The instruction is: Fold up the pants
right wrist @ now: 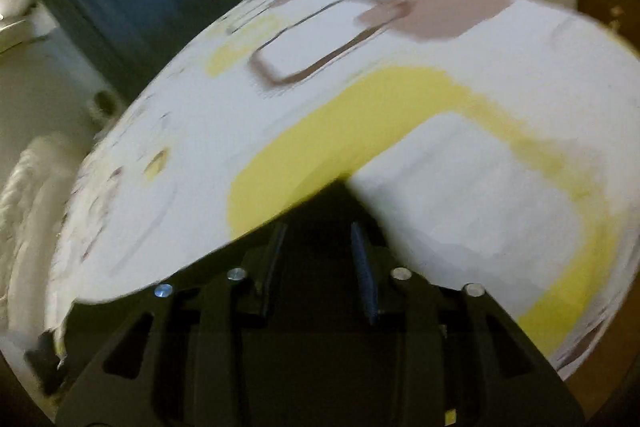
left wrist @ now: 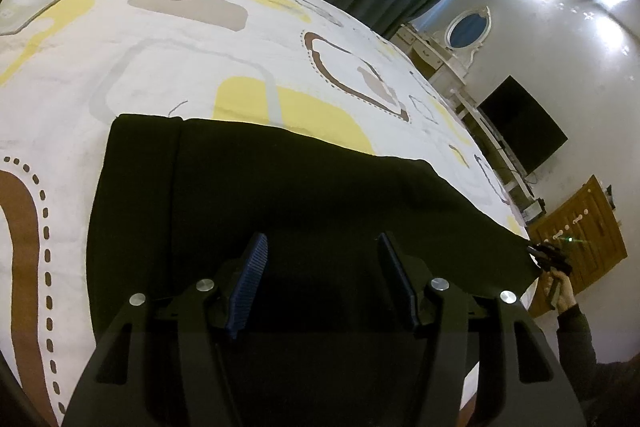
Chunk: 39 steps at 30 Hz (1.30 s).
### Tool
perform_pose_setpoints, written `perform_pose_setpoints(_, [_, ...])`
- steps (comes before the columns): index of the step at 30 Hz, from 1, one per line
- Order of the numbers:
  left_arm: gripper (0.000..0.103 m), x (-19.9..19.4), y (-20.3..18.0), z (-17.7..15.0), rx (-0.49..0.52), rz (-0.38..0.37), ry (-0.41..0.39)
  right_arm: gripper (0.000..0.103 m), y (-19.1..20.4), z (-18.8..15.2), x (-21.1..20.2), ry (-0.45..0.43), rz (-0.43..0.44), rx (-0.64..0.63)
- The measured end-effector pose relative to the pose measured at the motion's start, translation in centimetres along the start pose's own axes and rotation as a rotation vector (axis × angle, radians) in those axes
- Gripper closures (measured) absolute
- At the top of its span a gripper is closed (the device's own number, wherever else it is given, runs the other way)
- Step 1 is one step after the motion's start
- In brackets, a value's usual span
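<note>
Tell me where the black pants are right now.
In the left wrist view, the black pants lie on the patterned bedspread, directly under the left gripper, with the right gripper at their right corner.

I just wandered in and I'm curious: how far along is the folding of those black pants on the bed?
Done: the black pants lie flat on the bed, apparently doubled lengthwise. In hand: the right gripper sits at their far corner, jaws apart; the left gripper hovers open over them. Left: folding the long strip shorter, probably.

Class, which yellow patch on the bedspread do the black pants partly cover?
The big yellow patch at the far edge of the pants; the other patches lie farther up the bedspread, uncovered.
</note>
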<state>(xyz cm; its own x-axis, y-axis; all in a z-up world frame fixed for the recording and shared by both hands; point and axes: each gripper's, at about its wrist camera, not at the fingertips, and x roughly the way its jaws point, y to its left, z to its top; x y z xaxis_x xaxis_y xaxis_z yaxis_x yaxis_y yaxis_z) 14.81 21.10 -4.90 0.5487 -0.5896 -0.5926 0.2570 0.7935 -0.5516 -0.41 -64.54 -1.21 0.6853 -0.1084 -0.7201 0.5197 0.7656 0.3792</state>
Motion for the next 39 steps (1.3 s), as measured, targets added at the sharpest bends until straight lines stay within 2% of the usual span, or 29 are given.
perform_pose_setpoints(1, [0.045,-0.1,0.1,0.0,-0.002,0.0,-0.002,0.072,1.0,0.4,-0.6,-0.025,-0.042,-0.038])
perform_pose_setpoints(2, [0.045,-0.1,0.2,0.0,-0.004,-0.001,-0.004,0.072,2.2,0.6,-1.0,-0.042,-0.049,-0.076])
perform_pose_setpoints(3, [0.045,-0.2,0.2,0.1,-0.004,-0.001,-0.005,0.072,4.0,0.8,-1.4,-0.051,-0.03,-0.115])
perform_pose_setpoints(6, [0.045,-0.2,0.1,0.1,0.007,0.011,-0.009,0.072,9.5,0.4,-1.5,-0.016,0.114,-0.203])
perform_pose_setpoints(8, [0.045,-0.2,-0.4,0.2,0.032,0.033,-0.006,0.069,15.3,-0.5,-0.1,0.09,0.317,-0.263])
perform_pose_setpoints(9, [0.045,-0.2,-0.8,0.2,0.056,0.054,-0.003,0.062,17.5,-0.8,0.8,0.143,0.387,-0.282])
perform_pose_setpoints(10, [0.043,-0.2,-1.1,0.1,0.077,0.071,-0.001,0.061,20.8,-1.7,1.9,0.22,0.477,-0.317])
perform_pose_setpoints(11, [0.031,-0.2,-1.7,0.1,0.115,0.096,0.002,0.06,23.8,-2.7,3.0,0.294,0.547,-0.359])
perform_pose_setpoints(12, [0.027,-0.2,-2.2,0.0,0.144,0.109,0.001,0.06,27.4,-4.2,4.4,0.387,0.623,-0.412])
perform_pose_setpoints(15, [0.027,-0.1,-3.6,-0.3,0.225,0.148,0.016,0.059,35.1,-8.1,7.8,0.612,0.762,-0.51])
perform_pose_setpoints(17, [0.027,-0.1,-3.9,-0.4,0.265,0.178,0.021,0.059,39.0,-10.1,9.5,0.715,0.795,-0.57])
perform_pose_setpoints(20, [0.026,-0.2,-3.6,-0.6,0.295,0.202,0.033,0.058,43.4,-12.6,11.5,0.817,0.822,-0.617])
perform_pose_setpoints(21, [0.026,-0.3,-3.4,-0.6,0.296,0.207,0.035,0.054,44.2,-13.0,12.0,0.847,0.83,-0.621])
perform_pose_setpoints(23, [0.026,-0.5,-2.5,-0.8,0.283,0.215,0.037,0.053,46.0,-13.7,13.6,0.884,0.84,-0.625])
perform_pose_setpoints(28, [0.026,-1.0,-1.3,-1.1,0.24,0.176,0.016,0.053,49.6,-14.9,16.9,1.003,0.846,-0.626])
perform_pose_setpoints(32, [0.026,-0.9,-1.3,-1.2,0.243,0.17,0.014,0.053,50.6,-16.4,18.0,1.068,0.87,-0.619])
perform_pose_setpoints(37, [0.024,-0.7,-1.4,-1.2,0.255,0.168,0.016,0.053,52.0,-16.4,18.9,1.052,0.826,-0.65])
perform_pose_setpoints(39, [0.023,-0.8,-1.3,-1.2,0.246,0.161,0.011,0.053,52.1,-16.5,19.0,1.08,0.835,-0.644])
